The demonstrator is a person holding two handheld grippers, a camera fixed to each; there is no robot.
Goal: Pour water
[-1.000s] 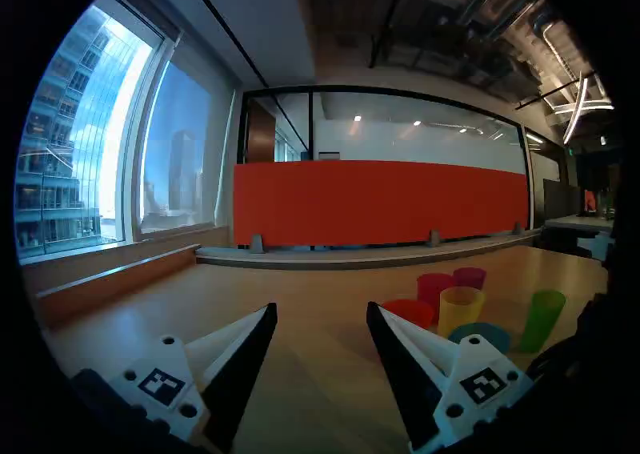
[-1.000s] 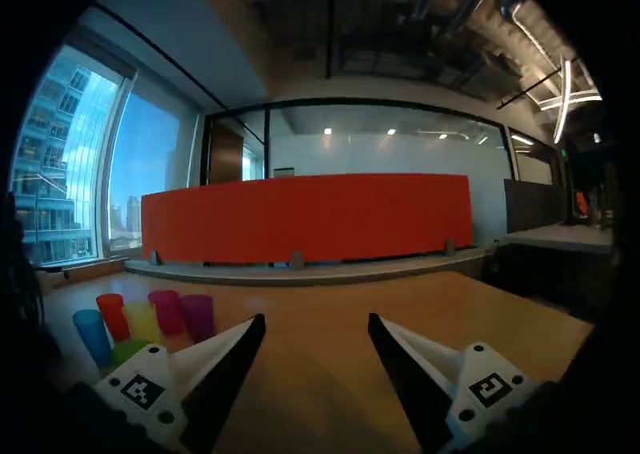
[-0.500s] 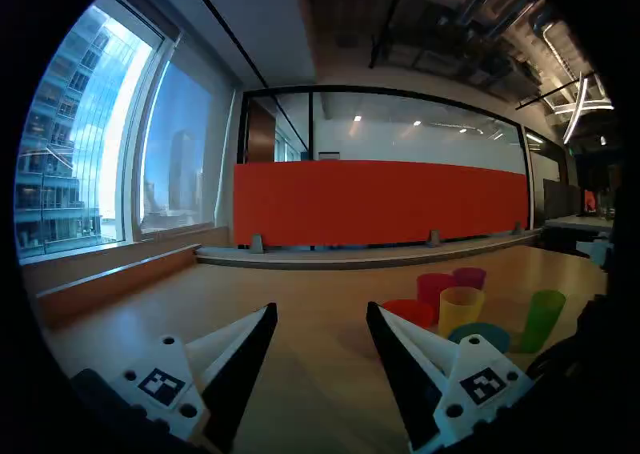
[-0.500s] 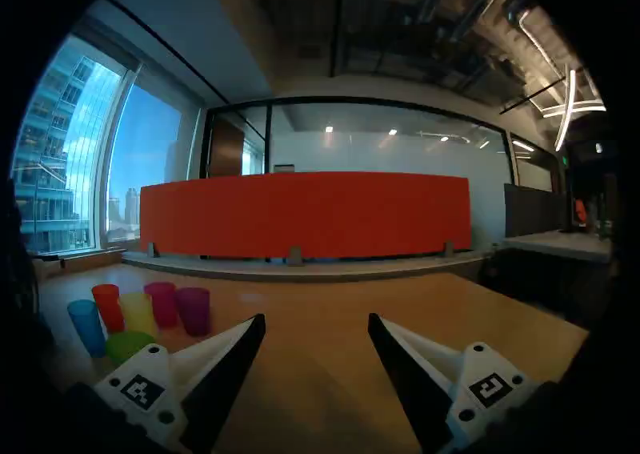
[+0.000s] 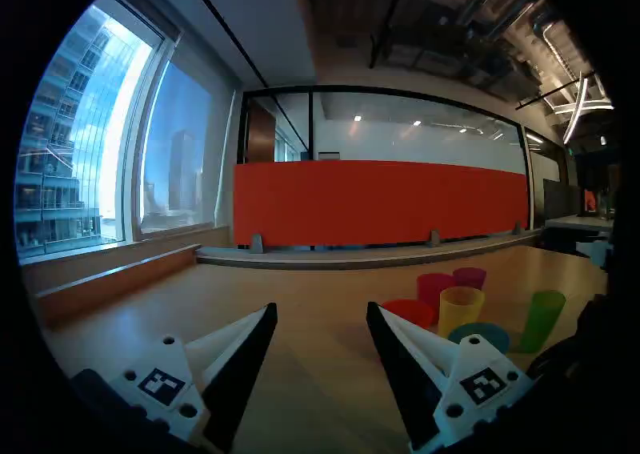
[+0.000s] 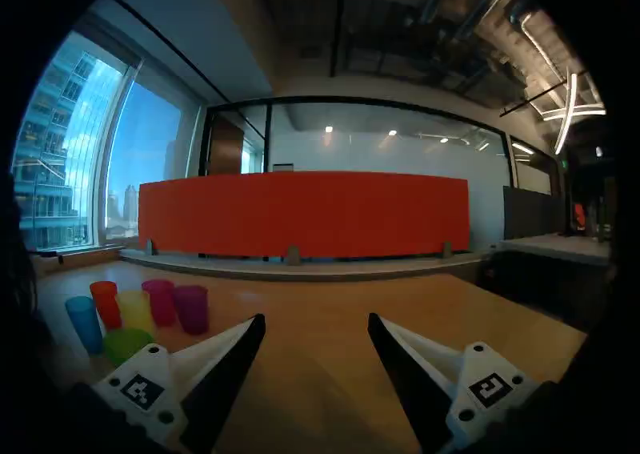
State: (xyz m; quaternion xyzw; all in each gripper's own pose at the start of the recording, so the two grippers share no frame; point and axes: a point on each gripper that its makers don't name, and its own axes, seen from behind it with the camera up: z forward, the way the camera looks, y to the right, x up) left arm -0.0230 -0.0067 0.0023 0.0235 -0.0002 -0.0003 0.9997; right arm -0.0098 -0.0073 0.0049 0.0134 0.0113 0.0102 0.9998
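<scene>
My right gripper (image 6: 316,319) has turned slightly toward the cluster of cups (image 6: 152,306). They now sit a little higher and further into the right gripper view, and more of the green cup (image 6: 126,343) shows.

Left gripper view: the blue cup (image 5: 485,335) and red cup (image 5: 410,309) are partly hidden behind the left gripper (image 5: 321,307). Right gripper view: the right gripper (image 6: 316,318) partly covers the green cup (image 6: 126,344). The cups' contents cannot be told.

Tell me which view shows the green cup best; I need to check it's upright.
The left gripper view: the green cup stands upright, apart from the other cups, seen nearly whole. In the right gripper view its lower part is hidden behind the right gripper.
</scene>
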